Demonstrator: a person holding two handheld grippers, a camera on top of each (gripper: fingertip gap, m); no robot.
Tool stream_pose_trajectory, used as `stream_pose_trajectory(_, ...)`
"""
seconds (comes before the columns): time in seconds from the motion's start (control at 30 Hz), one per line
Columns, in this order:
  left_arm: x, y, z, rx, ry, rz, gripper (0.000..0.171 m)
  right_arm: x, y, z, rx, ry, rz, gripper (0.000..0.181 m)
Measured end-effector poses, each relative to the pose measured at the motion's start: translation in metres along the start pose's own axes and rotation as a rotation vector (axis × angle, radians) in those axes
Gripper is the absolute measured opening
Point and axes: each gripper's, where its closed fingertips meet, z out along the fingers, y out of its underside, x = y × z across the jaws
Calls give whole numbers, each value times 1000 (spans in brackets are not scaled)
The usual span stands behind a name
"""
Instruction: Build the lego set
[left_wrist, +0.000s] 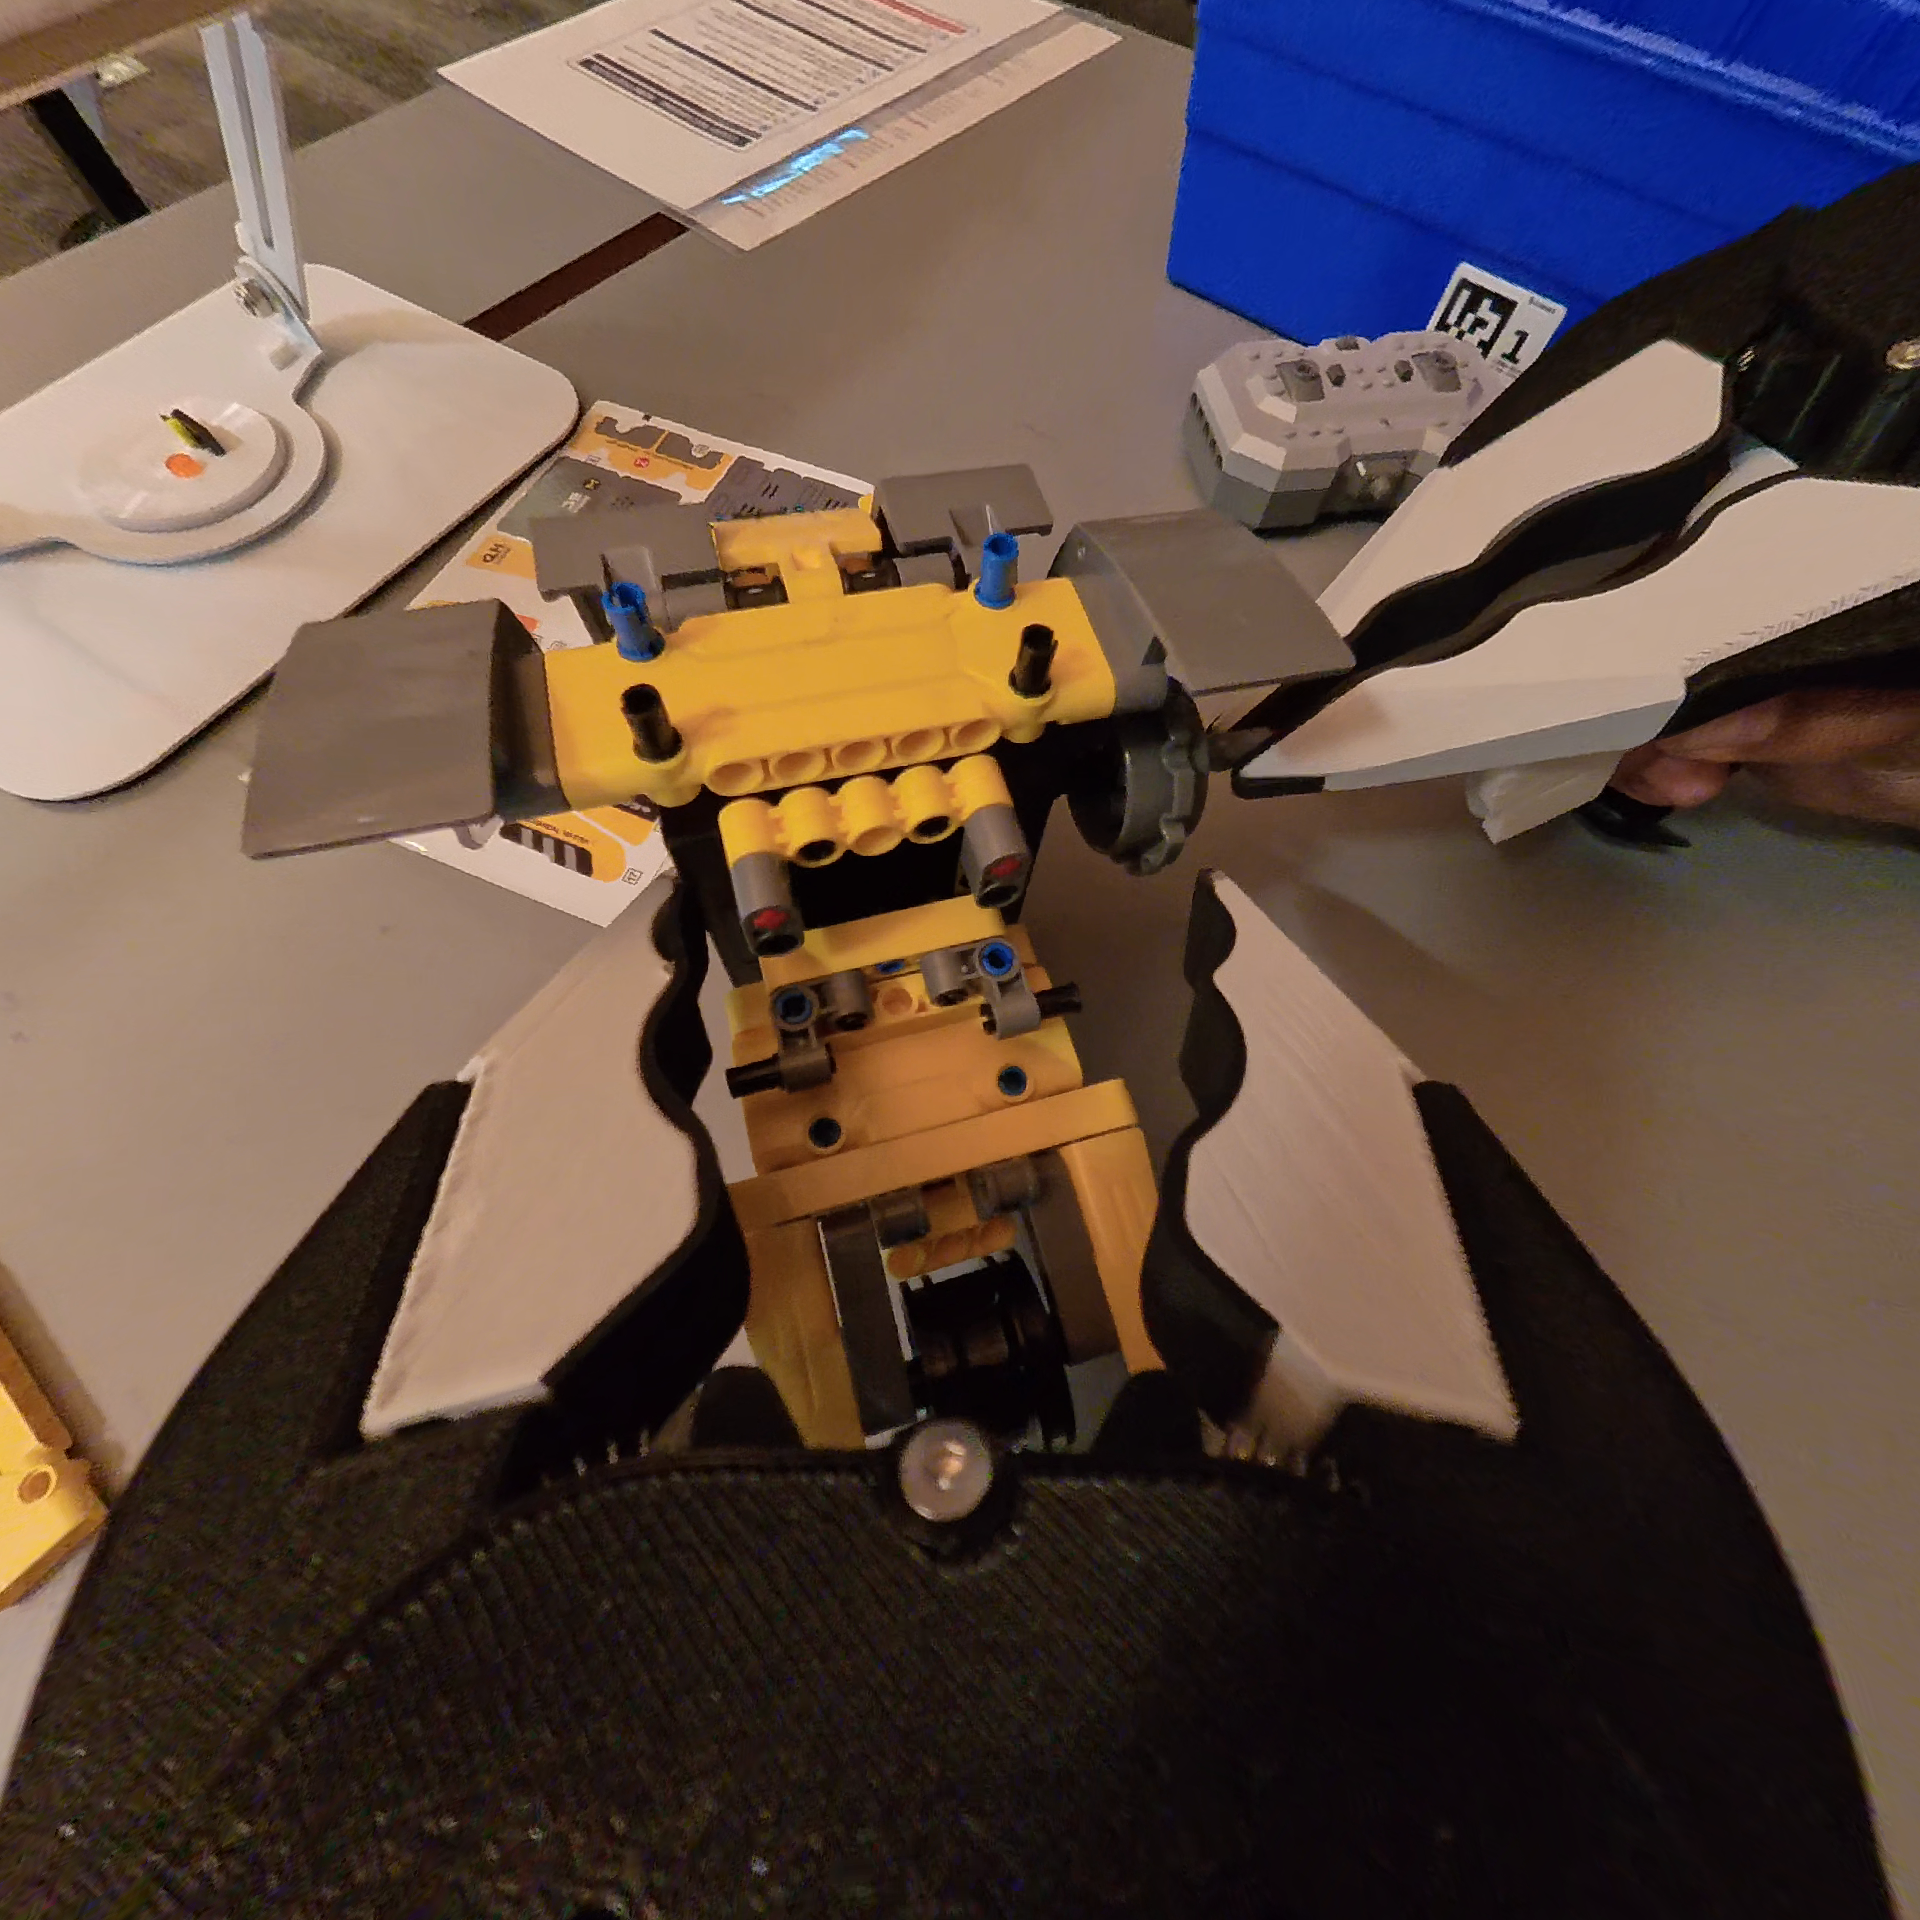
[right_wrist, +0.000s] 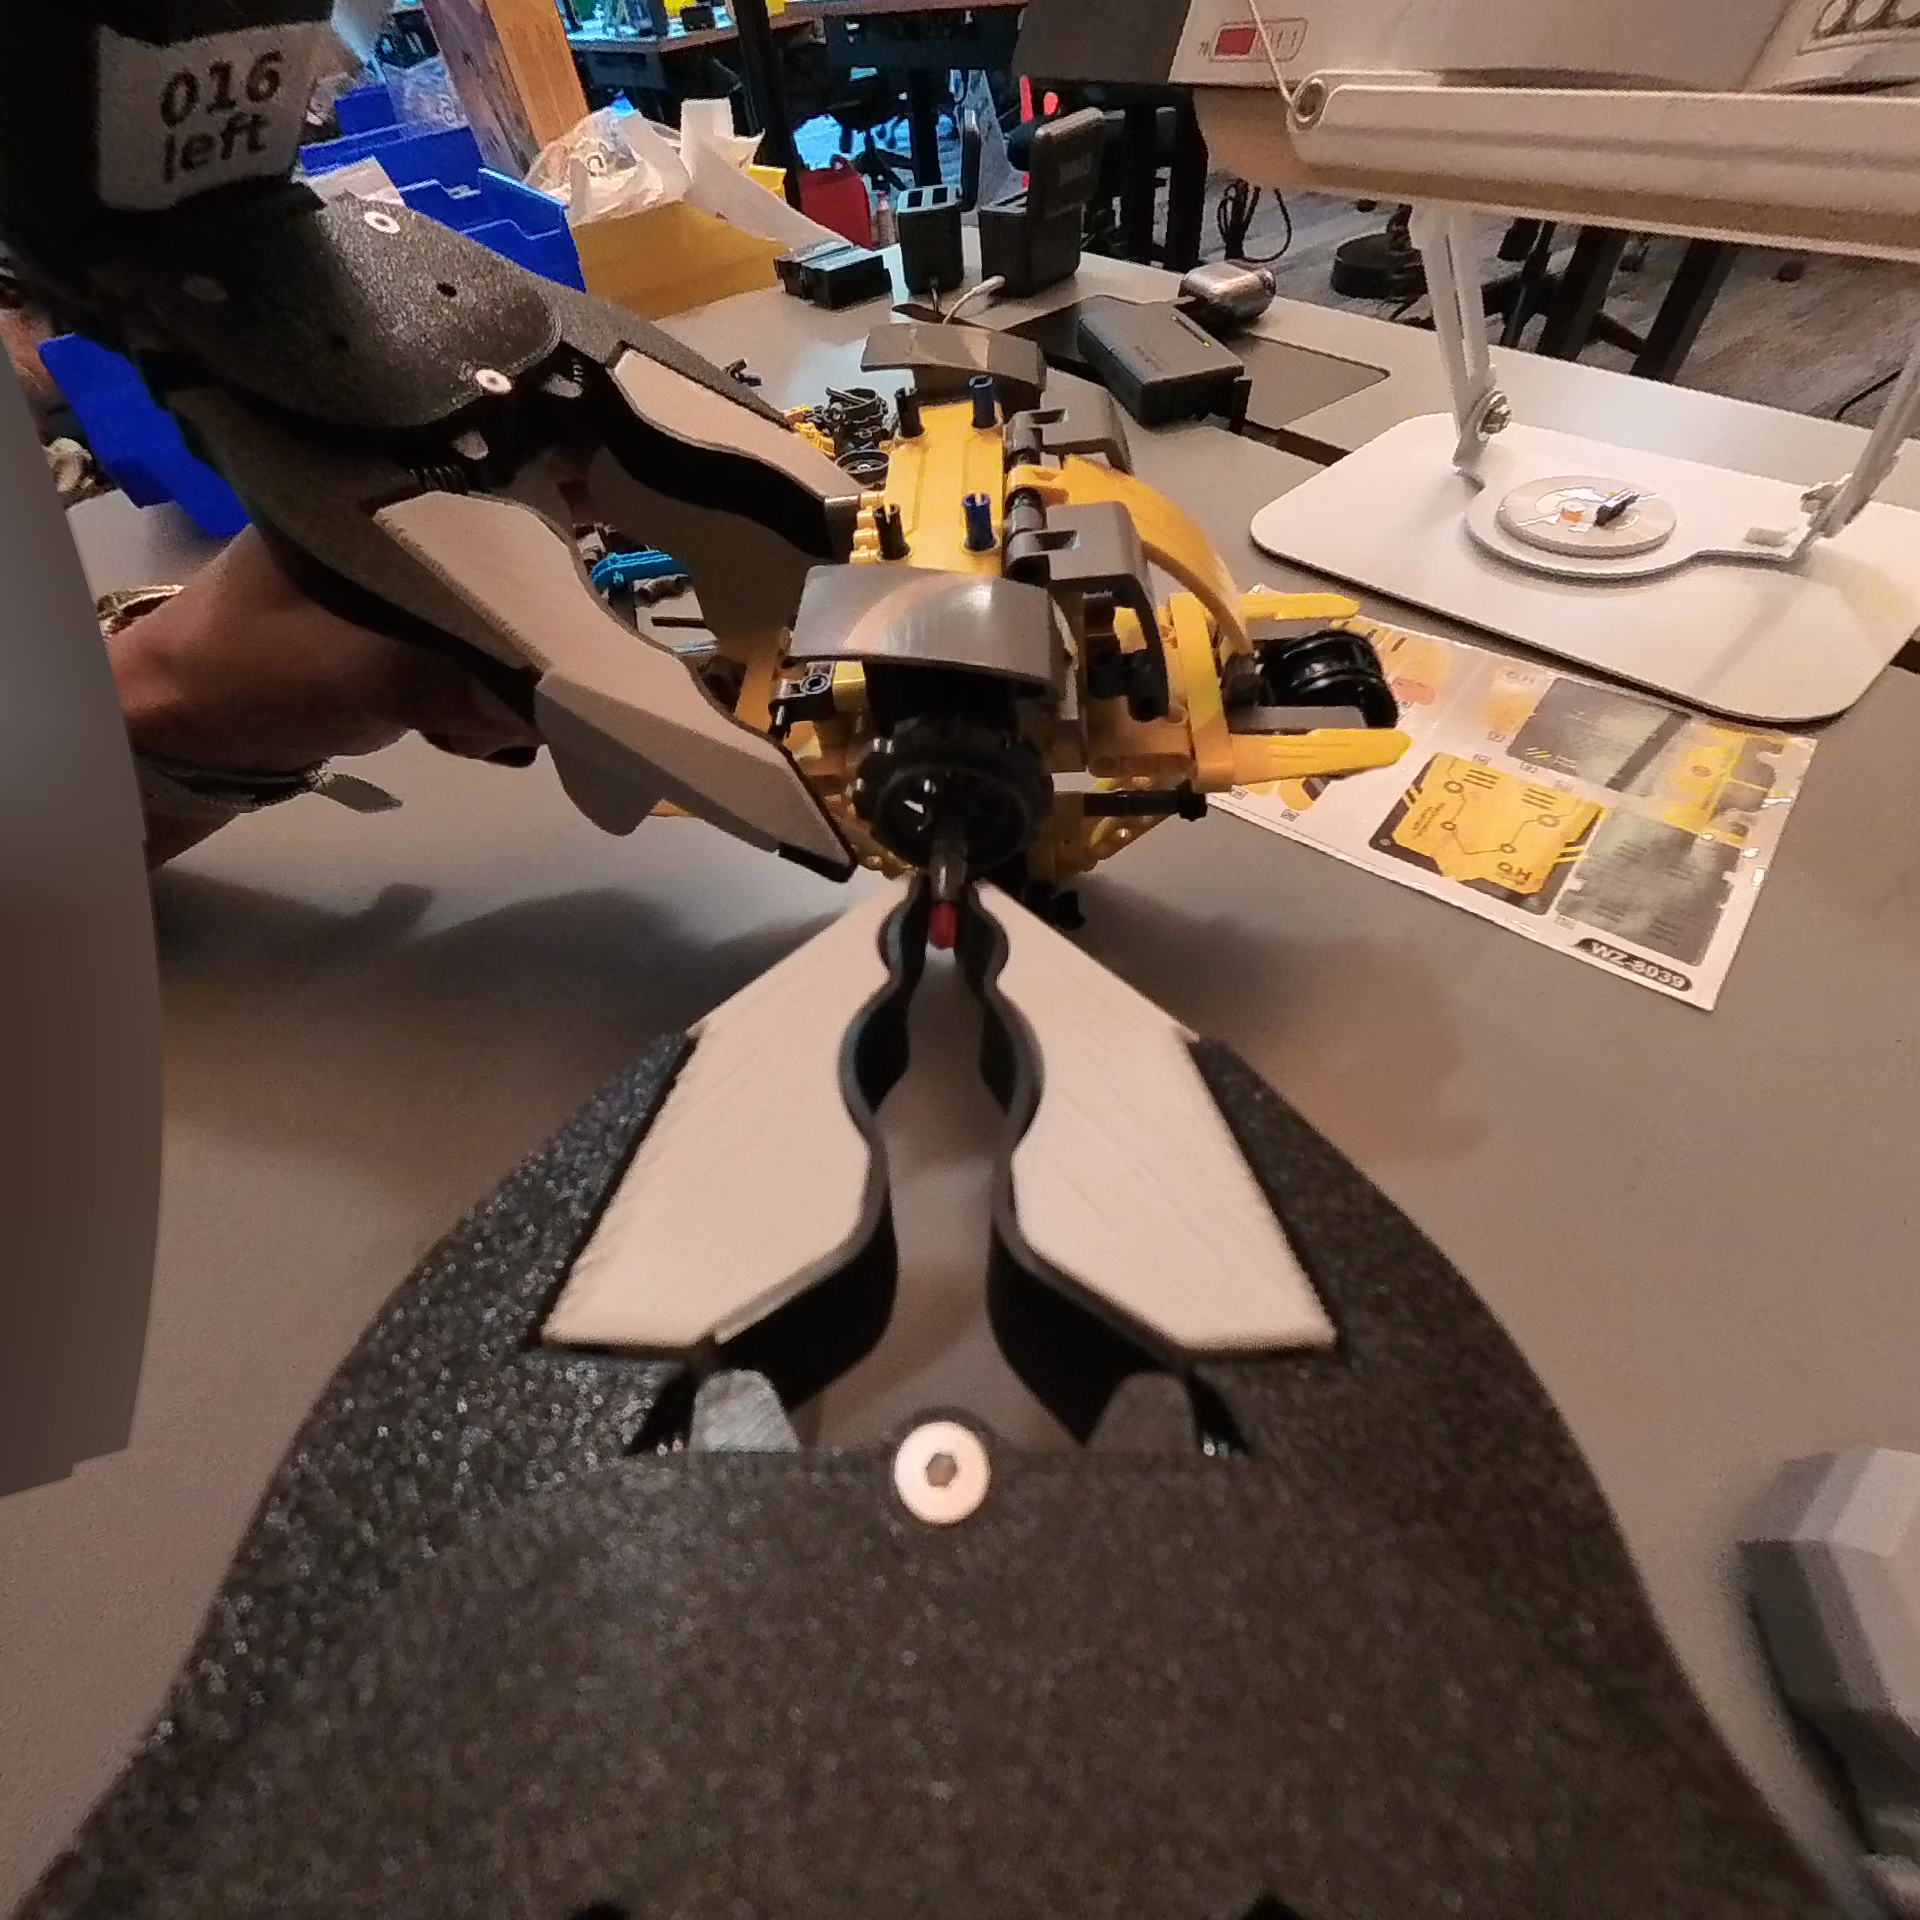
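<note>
Where the grey table (left_wrist: 1351, 1039) lies open in its middle, a yellow and grey brick-built vehicle model (left_wrist: 831, 675) sits between the fingers of the left gripper (left_wrist: 935, 914). That gripper is clamped on the model's narrow yellow body, one finger pressed to each flank. Whether the model's underside rests on the table or hangs just above it, I cannot tell.

The right gripper (right_wrist: 943, 899) comes in from the model's side with its fingers drawn almost together, pinching a thin dark axle (right_wrist: 940, 868) with a red end. The axle pokes out of the black wheel hub (right_wrist: 951, 795) under one grey mudguard (right_wrist: 925, 634).

The model looks partly built. The hub carries no tyre, no hub shows under the opposite mudguard (left_wrist: 374, 717), and blue and black pins stand bare on the yellow top beam.

A sticker sheet (right_wrist: 1507, 821) lies flat just beyond the model. A white stand base (left_wrist: 312, 436) sits toward the far left corner of the table. A grey blocky module (left_wrist: 1309, 436) rests near a blue bin (left_wrist: 1507, 156) toward the far right corner. A printed paper (left_wrist: 790, 104) lies along the far edge.
</note>
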Motion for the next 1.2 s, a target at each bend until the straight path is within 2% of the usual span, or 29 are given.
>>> stream_pose_trajectory(0.3,-1,-1,-2,-3,36,-3,88,0,-1,-2,12,12,-15,5)
stream_pose_trajectory(0.4,-3,-3,-4,14,6,39,94,1,-1,-5,25,39,-82,27)
stream_pose_trajectory(0.47,-4,-5,-6,29,1,48,97,3,0,-10,33,58,-130,31)
stream_pose_trajectory(0.7,-4,-13,-19,106,44,24,98,5,-18,-27,143,91,-204,35)
stream_pose_trajectory(0.9,-13,-26,-30,210,0,37,95,4,-18,-26,152,87,-199,36)
stream_pose_trajectory(1.2,-26,-19,-30,195,7,-17,94,-8,-8,-15,134,19,-152,40)
